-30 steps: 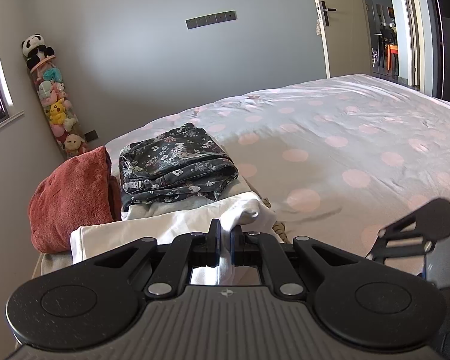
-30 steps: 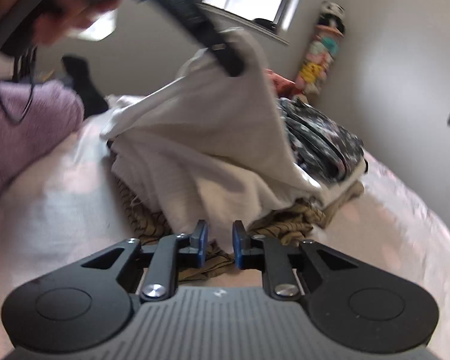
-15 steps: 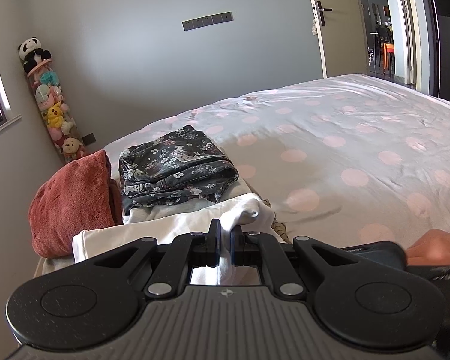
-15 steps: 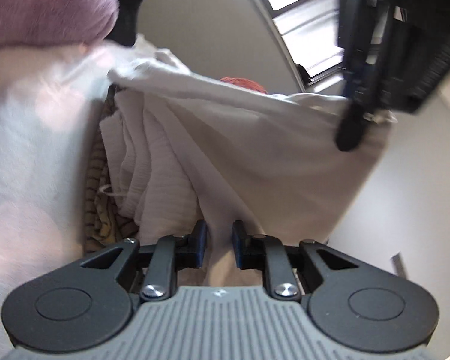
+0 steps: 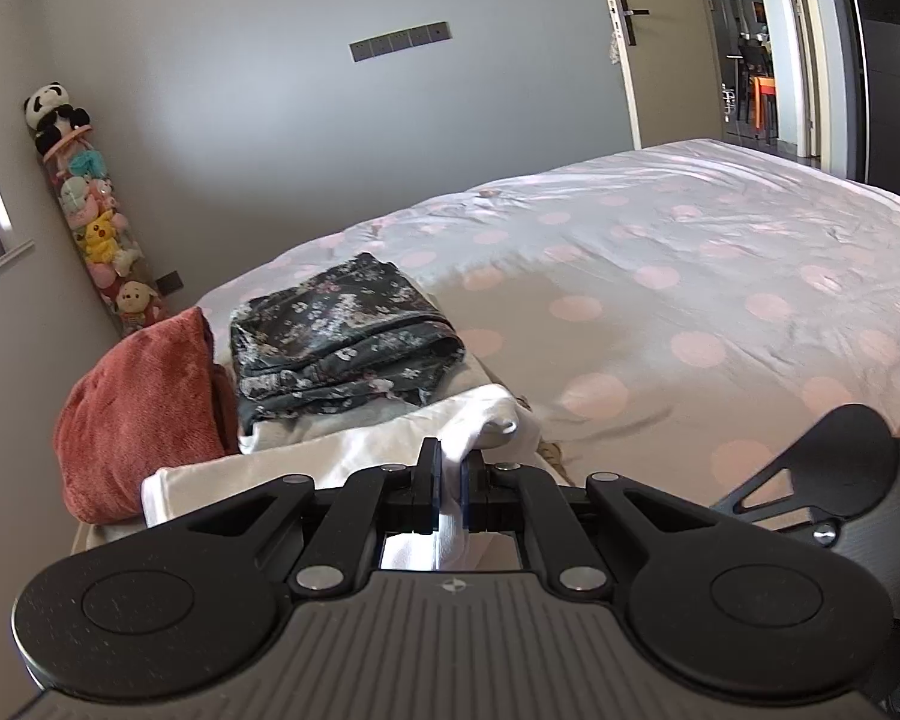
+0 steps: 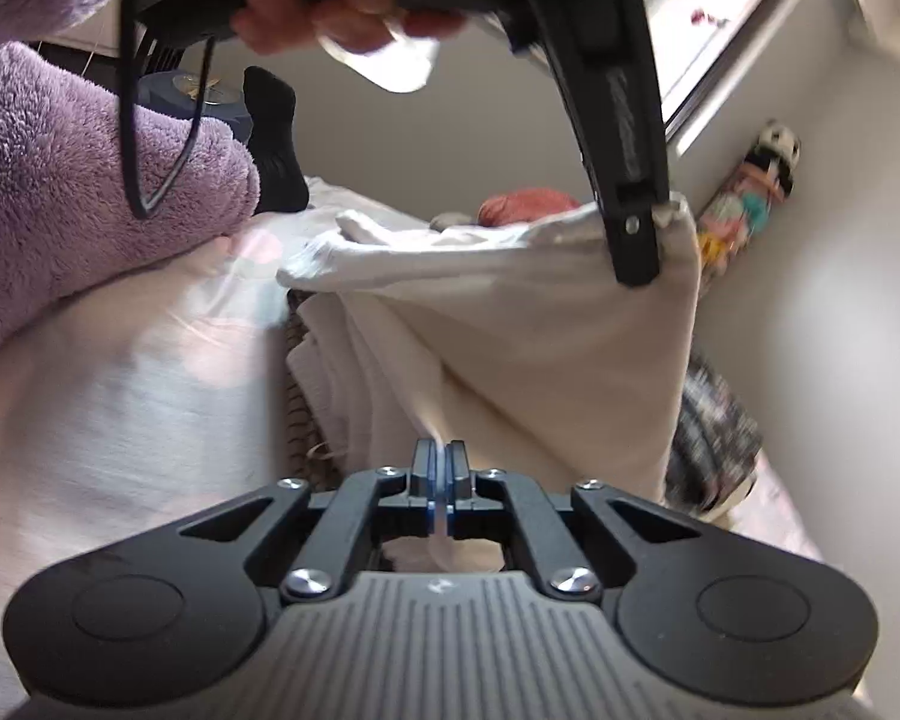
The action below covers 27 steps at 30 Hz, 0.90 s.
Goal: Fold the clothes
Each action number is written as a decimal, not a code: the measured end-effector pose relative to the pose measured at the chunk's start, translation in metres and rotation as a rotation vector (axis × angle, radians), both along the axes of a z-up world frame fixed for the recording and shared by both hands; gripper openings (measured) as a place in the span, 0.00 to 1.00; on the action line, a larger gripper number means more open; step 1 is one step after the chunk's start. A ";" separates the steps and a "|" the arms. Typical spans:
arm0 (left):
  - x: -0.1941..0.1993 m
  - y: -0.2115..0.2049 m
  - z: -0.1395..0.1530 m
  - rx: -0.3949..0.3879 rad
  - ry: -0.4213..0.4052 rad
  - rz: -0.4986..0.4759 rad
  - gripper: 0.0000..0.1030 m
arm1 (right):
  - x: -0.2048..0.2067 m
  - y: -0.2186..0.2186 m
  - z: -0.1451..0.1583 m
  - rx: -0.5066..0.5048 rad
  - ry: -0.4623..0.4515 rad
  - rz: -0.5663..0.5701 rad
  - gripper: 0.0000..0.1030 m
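**Q:** What changed on the bed in the last second?

**Me:** Jaws on my right gripper [image 6: 441,483] have just been closing, and a thin fold of the white garment [image 6: 540,348] is now pinched between them. A second ago those jaws stood apart with nothing in them, low in front of the pile. My left gripper [image 5: 448,480] has kept its place and its hold.

**Q:** How do both grippers stand now?

**Me:** Both are clamped all but shut on the same white garment, each on a bunched edge. Seen from my right wrist, the left gripper holds its corner high at upper right, and the cloth hangs from it as a slanting sheet down to my right jaws.

**Q:** Where does the garment lie?

**Me:** At the bed's [image 5: 660,276] near corner, draped over a pile, just in front of a folded floral garment [image 5: 342,336] and beside a red towel [image 5: 144,402]. Its long edge runs between my two grips, the left end higher than the right.

**Q:** What does the next move turn on?

**Me:** I judge it turns on that span: drawing the two grips apart should pull the edge taut and lift the cloth clear of the pile.
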State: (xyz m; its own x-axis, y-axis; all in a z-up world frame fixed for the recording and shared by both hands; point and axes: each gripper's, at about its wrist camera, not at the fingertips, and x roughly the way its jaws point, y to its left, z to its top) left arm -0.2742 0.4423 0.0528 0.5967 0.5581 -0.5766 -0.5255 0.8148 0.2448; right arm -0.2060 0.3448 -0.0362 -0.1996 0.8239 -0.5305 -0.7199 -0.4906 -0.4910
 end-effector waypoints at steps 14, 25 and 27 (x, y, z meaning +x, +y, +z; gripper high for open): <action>0.007 -0.040 -0.066 -0.155 0.082 -0.043 0.05 | 0.038 -0.030 -0.034 -0.102 0.222 -0.222 0.06; 0.031 -0.075 -0.085 0.038 0.270 -0.136 0.51 | 0.054 -0.021 -0.067 -0.022 0.198 -0.243 0.34; 0.038 -0.078 -0.096 0.079 0.339 -0.158 0.51 | 0.059 -0.018 -0.068 -0.035 0.228 -0.244 0.34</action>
